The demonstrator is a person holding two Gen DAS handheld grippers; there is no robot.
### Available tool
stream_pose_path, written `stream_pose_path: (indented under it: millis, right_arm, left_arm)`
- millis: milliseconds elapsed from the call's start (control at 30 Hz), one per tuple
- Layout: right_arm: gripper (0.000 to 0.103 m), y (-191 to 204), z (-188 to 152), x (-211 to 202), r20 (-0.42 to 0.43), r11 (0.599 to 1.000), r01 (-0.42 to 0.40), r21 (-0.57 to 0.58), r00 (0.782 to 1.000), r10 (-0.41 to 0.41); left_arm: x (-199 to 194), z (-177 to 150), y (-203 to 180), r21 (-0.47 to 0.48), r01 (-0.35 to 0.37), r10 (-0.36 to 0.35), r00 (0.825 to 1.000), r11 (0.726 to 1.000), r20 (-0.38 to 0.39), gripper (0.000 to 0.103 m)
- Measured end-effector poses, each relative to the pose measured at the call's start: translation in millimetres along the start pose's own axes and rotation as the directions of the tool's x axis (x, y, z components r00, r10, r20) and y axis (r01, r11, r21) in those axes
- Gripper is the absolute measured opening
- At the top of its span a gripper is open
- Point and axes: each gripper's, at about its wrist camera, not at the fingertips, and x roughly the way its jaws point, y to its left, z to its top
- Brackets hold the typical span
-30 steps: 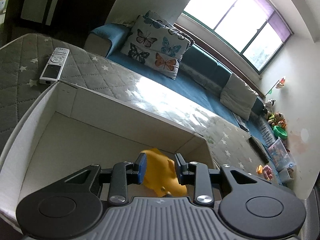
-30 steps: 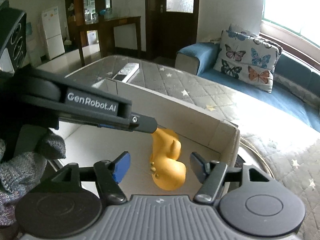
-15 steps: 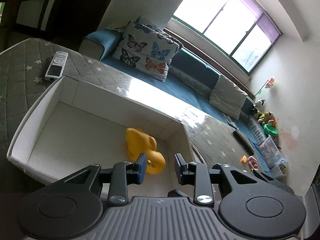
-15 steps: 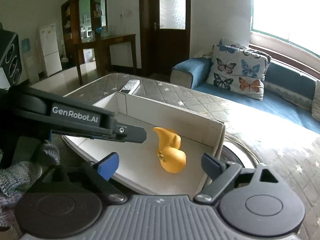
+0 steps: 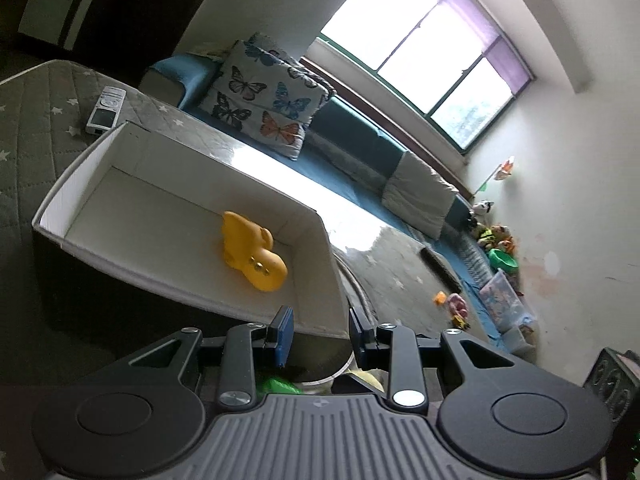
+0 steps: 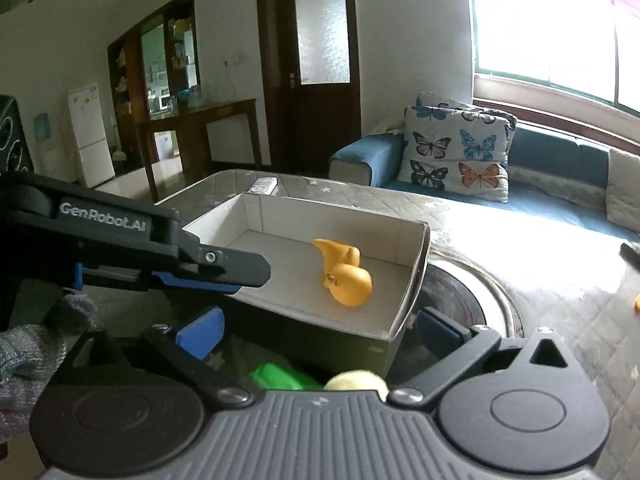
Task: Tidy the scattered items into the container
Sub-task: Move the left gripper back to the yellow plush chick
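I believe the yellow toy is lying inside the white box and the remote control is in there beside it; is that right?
Not quite. The yellow toy does lie inside the white box, but the remote control lies outside it, on the quilted grey cover beyond the box's far corner, as the left wrist view shows.
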Motion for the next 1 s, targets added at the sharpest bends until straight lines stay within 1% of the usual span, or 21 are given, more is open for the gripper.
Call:
stream_pose_path:
  millis: [200,400,633,767,1000]
  right_arm:
    - [0.103,2,-13,-15,0.018,1.0,0.005,0.023,1.0,-0.005]
    - [0.103,5,-30,-24,0.02,1.0,0.014,0.022,1.0,-0.015]
    - [0.103,-2,-48,-32,0.014,0.995,-0.002,0.097,1.0,0.0]
    - [0.103,-4,-55,-36,0.028,0.994,-0.001,0.112,1.0,-0.002]
    - [0.103,-2,-70,-37,0.012,0.993,0.005,0.117,1.0,-0.006]
  left_arm:
    - [-10,-16,0,0.001,0.024,-0.024,1.0,1.0,0.002,0.032]
    - [-16,-29,2,-0.009,0.028,-0.028,1.0,1.0,-0.003,0.032]
    - [-20,-42,-1,0.007,0.026,-0.026,1.0,1.0,-0.011,0.032]
    - [-22,-50,-4,0.031,0.007,-0.007,1.0,0.999,-0.009,0.032]
    - [-24,-62,-7,0.056,-0.024,0.025,1.0,0.998,-0.009,0.032]
